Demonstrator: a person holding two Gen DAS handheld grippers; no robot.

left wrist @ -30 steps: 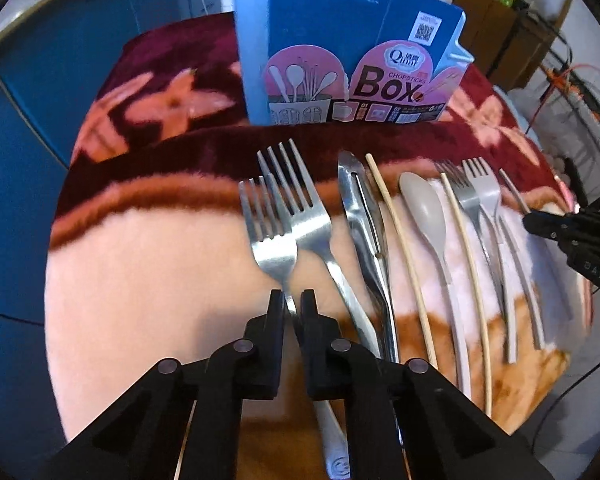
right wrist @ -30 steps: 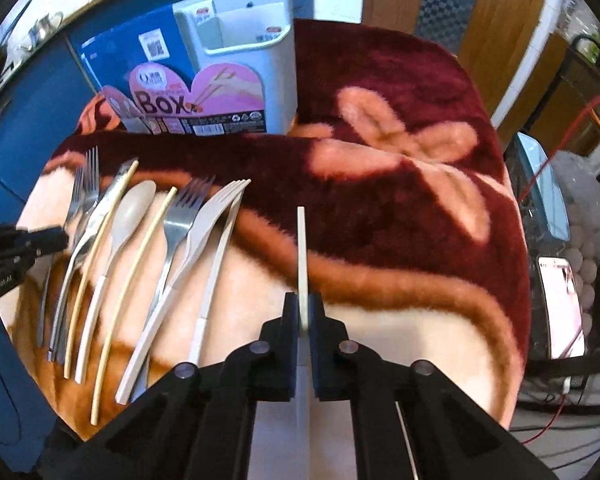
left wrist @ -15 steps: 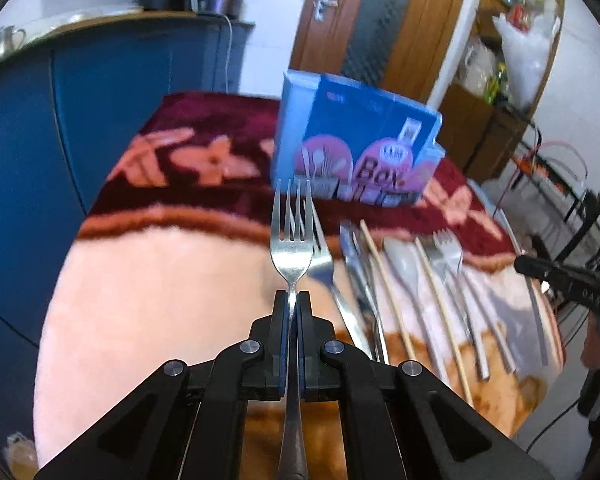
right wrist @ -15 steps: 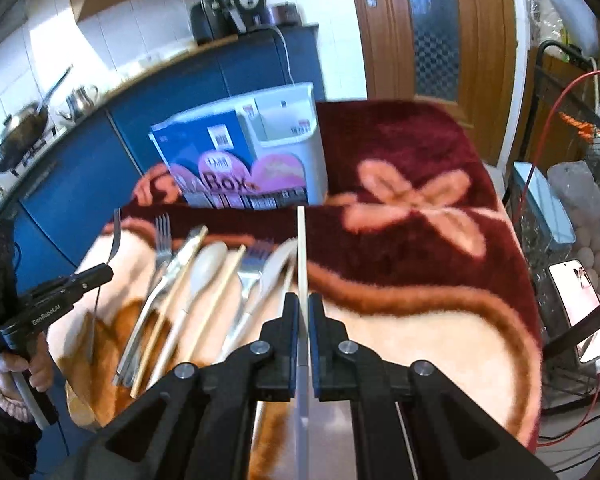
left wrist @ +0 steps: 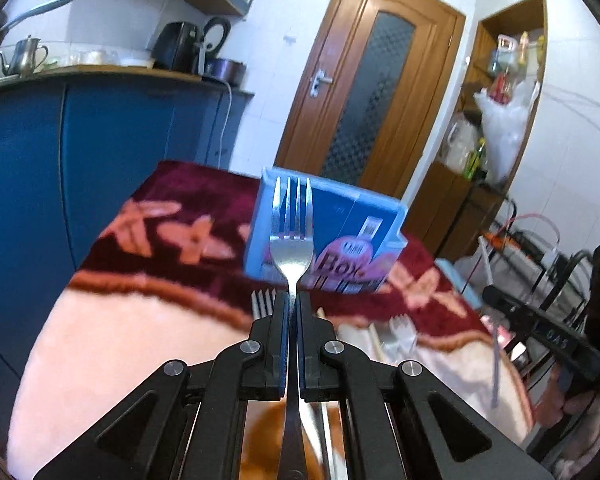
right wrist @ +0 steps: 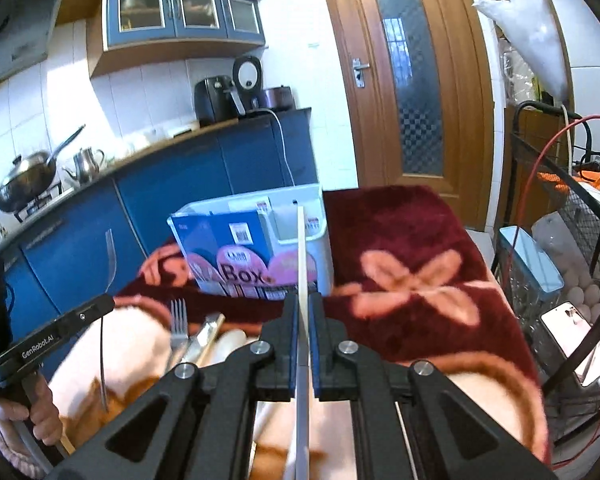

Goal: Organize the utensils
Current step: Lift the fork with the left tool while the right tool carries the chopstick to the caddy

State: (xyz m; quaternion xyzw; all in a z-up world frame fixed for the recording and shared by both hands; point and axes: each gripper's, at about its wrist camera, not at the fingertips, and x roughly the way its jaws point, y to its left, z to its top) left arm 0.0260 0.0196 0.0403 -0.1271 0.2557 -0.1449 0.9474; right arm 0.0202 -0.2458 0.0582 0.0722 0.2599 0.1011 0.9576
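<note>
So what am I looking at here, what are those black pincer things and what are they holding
There is no robot. A person holds a handheld two-finger gripper in each hand, and each gripper carries a wide-angle camera looking along its fingers, so each picture is one gripper's own view.

In the left view, the left gripper is shut on a metal fork, tines pointing up. In the right view, the right gripper is shut on a thin pale utensil, seen edge-on; I cannot tell which kind.

Below lies a fluffy red and cream blanket. On it stands a blue and white utensil box, and nearer lie more utensils, among them another fork. The left gripper also shows in the right view, at its left edge.
</note>
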